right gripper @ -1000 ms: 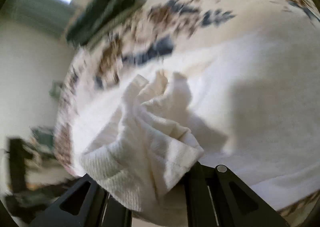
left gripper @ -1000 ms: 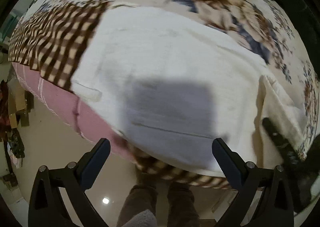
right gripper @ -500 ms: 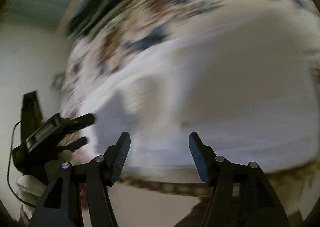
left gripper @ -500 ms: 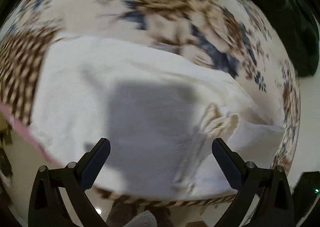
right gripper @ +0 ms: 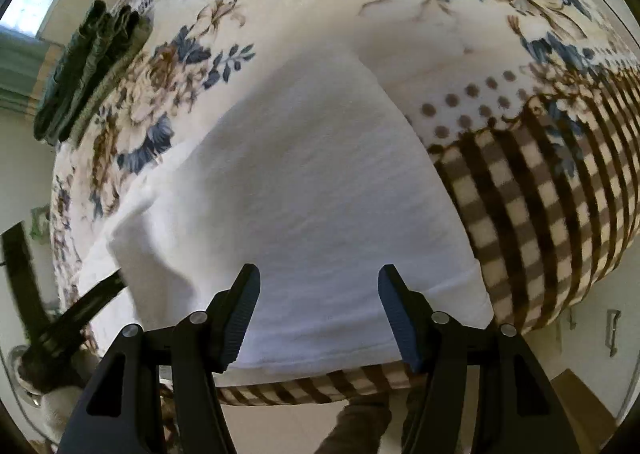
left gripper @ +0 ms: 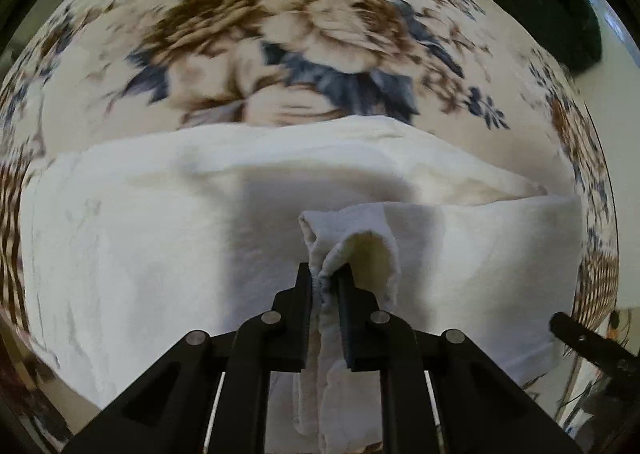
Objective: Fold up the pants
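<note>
Here: left gripper (left gripper: 325, 286) fingers clamp fluffy white pants (left gripper: 160, 254) fold; right gripper (right gripper: 318, 312) fingers spread, empty.

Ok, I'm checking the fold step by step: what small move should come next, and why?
Probably bring the right gripper down to pinch the near edge of the white pants. It hangs open over that edge, holding nothing, while the left gripper is shut on a bunched corner, so one side is unheld for carrying the fold across the floral blanket.
</note>
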A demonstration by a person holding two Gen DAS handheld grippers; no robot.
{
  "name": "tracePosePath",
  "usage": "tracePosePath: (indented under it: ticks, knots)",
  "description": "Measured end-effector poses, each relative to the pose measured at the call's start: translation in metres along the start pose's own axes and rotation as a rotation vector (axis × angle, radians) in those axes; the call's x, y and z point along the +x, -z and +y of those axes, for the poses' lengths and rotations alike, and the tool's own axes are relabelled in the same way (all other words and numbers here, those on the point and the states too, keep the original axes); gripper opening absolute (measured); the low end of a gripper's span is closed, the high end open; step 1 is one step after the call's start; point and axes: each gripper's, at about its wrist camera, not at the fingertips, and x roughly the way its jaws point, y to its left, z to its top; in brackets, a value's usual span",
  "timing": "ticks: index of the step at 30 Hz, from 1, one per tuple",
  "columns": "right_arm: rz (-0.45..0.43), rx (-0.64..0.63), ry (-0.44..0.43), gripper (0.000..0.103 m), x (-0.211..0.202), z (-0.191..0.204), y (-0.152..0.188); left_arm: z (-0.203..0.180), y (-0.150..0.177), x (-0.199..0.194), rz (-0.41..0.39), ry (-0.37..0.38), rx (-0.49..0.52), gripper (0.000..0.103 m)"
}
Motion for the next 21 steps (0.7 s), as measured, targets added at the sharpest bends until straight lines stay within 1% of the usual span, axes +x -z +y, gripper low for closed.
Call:
tracePosePath:
  ticks: [2,4,6,7,8,9,10,11,12,13,14,15,16,18,19,21]
  knots:
    - [0.026,-0.002,-0.01,0.064,0.008,0.007,0.0,0.008,0.001,0.001,0.006,0.004,-0.036,0.01]
    - [0.038,-0.022,-0.009,0.064,0.011,0.014,0.003,0.013,0.0,0.003,0.011,0.011,-0.05,0.01]
    - [0.053,-0.06,0.014,0.064,0.019,0.026,0.002,0.014,0.0,0.009,0.03,0.023,-0.055,0.011]
    - [0.063,-0.068,0.028,0.064,0.022,0.029,0.003,0.015,-0.001,0.013,0.044,0.033,-0.066,0.014]
    - [0.072,-0.072,0.034,0.064,0.024,0.031,0.005,0.018,-0.002,0.014,0.045,0.059,-0.093,0.015]
    - [0.083,-0.076,0.038,0.064,0.026,0.033,0.008,0.02,-0.001,0.009,0.047,0.077,-0.117,0.017]
    - [0.093,-0.088,0.051,0.064,0.029,0.038,0.012,0.023,0.001,0.002,0.044,0.078,-0.143,0.017]
    - [0.096,-0.102,0.061,0.064,0.029,0.042,0.015,0.026,0.005,-0.011,0.015,0.067,-0.171,0.018]
    - [0.095,-0.132,0.067,0.064,0.03,0.049,0.02,0.026,0.013,-0.027,-0.039,0.063,-0.179,0.021]
    - [0.095,-0.156,0.07,0.064,0.032,0.055,0.025,0.023,0.019,-0.035,-0.067,0.058,-0.169,0.032]
    - [0.097,-0.177,0.082,0.064,0.035,0.059,0.029,0.018,0.028,-0.039,-0.068,0.049,-0.148,0.048]
    - [0.103,-0.207,0.105,0.064,0.039,0.066,0.037,0.014,0.034,-0.037,-0.052,0.04,-0.132,0.055]
    - [0.105,-0.232,0.128,0.064,0.042,0.07,0.043,0.011,0.042,-0.031,-0.031,0.031,-0.116,0.058]
    - [0.102,-0.279,0.175,0.064,0.046,0.077,0.054,0.009,0.06,-0.012,0.033,-0.015,-0.098,0.058]
    - [0.11,-0.305,0.201,0.064,0.048,0.079,0.061,0.014,0.07,-0.002,0.067,-0.029,-0.109,0.058]
    - [0.141,-0.323,0.216,0.064,0.052,0.079,0.069,0.022,0.082,0.008,0.082,-0.023,-0.12,0.06]
